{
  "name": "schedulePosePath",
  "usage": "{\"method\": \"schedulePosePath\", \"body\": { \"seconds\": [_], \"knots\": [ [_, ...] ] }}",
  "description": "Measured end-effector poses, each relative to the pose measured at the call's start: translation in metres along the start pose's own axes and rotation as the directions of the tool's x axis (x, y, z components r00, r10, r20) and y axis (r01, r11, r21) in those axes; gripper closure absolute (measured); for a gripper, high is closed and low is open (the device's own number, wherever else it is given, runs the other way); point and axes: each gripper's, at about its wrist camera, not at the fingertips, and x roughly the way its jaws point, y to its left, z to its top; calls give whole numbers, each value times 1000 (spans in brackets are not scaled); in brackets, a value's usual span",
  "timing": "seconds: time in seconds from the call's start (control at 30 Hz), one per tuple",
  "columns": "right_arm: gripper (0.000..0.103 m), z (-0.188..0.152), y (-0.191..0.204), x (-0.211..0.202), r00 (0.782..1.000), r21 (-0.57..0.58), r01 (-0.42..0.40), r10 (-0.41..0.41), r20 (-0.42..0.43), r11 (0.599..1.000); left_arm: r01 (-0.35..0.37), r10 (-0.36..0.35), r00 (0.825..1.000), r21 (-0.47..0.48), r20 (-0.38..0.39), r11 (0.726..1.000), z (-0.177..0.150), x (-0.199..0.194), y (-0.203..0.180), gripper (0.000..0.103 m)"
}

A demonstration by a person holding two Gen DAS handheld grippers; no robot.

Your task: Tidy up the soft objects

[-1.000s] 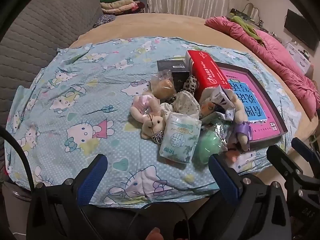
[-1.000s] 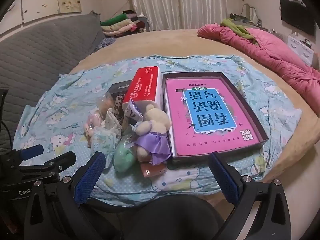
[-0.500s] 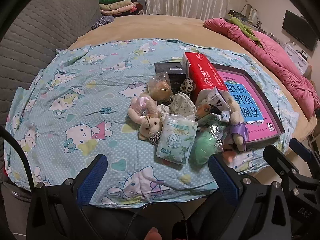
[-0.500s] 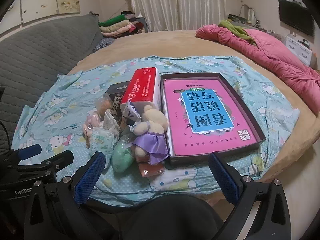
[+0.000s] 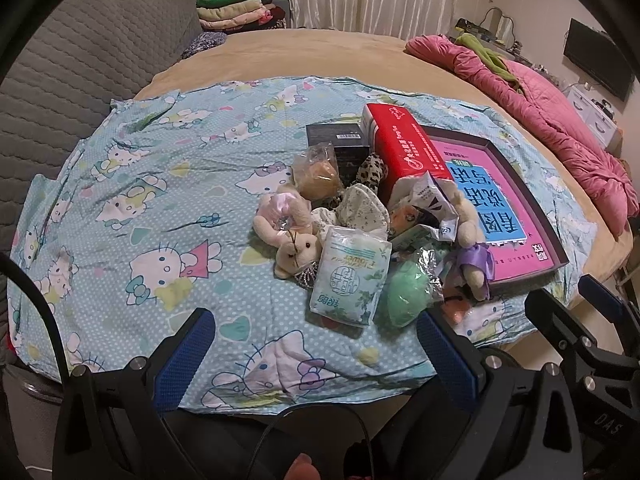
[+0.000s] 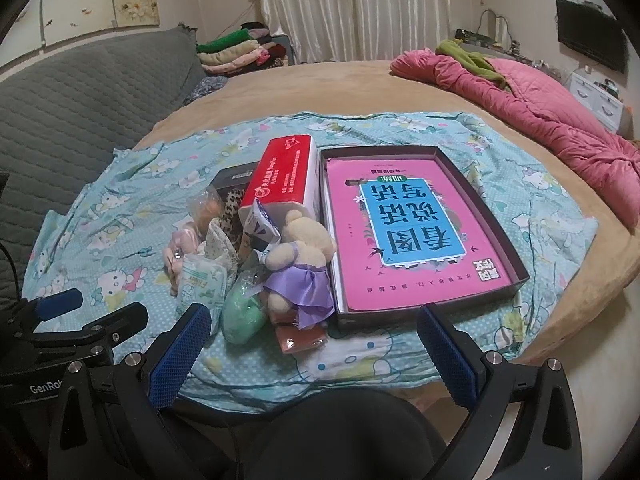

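Heap of soft plush toys and packets (image 5: 360, 240) dead ahead of left gripper (image 5: 316, 356), right gripper (image 6: 310, 354) offset toward dark shallow box with pink book (image 6: 416, 236), both jaws wide apart, empty.

Mostly buried under the pile: black box (image 5: 340, 141), leopard-print item (image 5: 372, 172), orange packet (image 6: 300, 338). Face of purple-dressed bear (image 6: 300, 264) turned away. Small print on red carton (image 6: 282, 176) unreadable. Pink quilt (image 5: 552, 120) cut off at the frame edge.
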Motion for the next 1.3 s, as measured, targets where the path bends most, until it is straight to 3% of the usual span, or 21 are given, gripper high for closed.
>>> {"method": "schedulePosePath", "body": {
  "seconds": [1.0, 1.3],
  "knots": [
    [0, -3, -2, 5, 1000, 2, 1, -1, -15, 1000, 31, -31, 1000, -1, -7, 1000, -3, 7, 0, 1],
    [0, -3, -6, 11, 1000, 11, 5, -5, -23, 1000, 84, -86, 995, -48, -43, 995, -3, 23, 10, 1]
  ]
}}
